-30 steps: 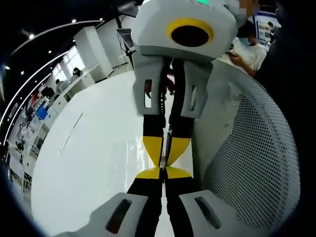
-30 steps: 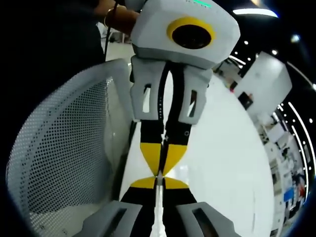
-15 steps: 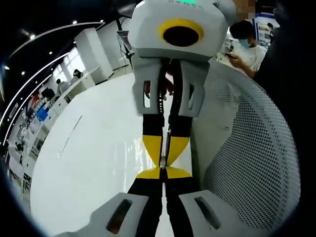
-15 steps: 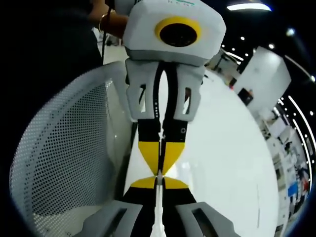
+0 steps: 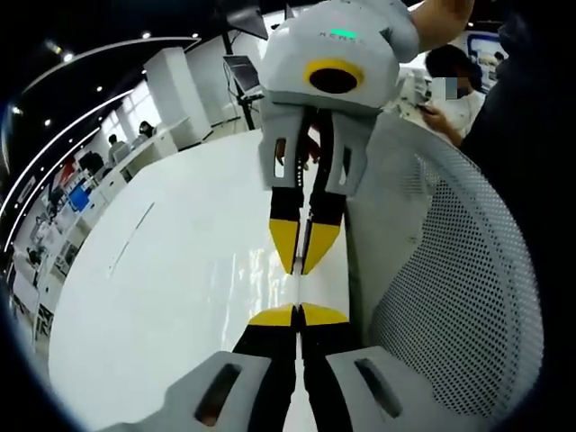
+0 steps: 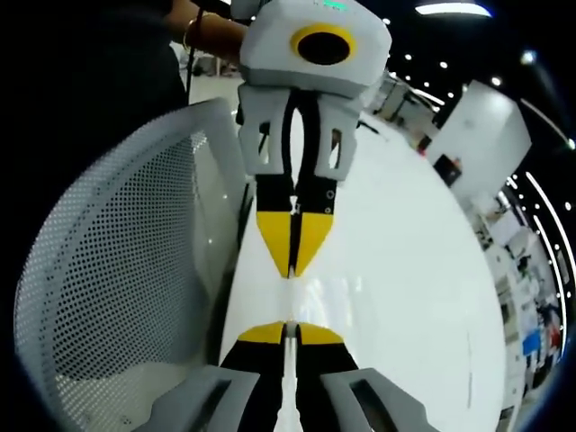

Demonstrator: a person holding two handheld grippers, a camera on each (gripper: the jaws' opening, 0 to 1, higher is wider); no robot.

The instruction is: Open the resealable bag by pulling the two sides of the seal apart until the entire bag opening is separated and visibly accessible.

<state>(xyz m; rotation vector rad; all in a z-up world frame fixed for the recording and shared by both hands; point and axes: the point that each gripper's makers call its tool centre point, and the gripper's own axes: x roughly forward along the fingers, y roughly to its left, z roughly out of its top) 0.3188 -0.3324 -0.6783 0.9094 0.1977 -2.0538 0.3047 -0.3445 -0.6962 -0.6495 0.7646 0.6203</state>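
We see our left gripper point(image 5: 298, 311) and right gripper point(image 6: 290, 326) facing tip to tip, each clamped on the clear bag's point(image 5: 301, 290) thin edge.

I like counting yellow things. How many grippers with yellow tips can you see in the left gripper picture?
2. The left gripper rises from the bottom, tips pinched together. The right gripper reaches down from the top, tips facing it, above the white table.

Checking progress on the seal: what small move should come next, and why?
Probably pull the left claw and right claw straight apart. Both look shut on thin film of the bag, and there is just a short gap between their facing tips.
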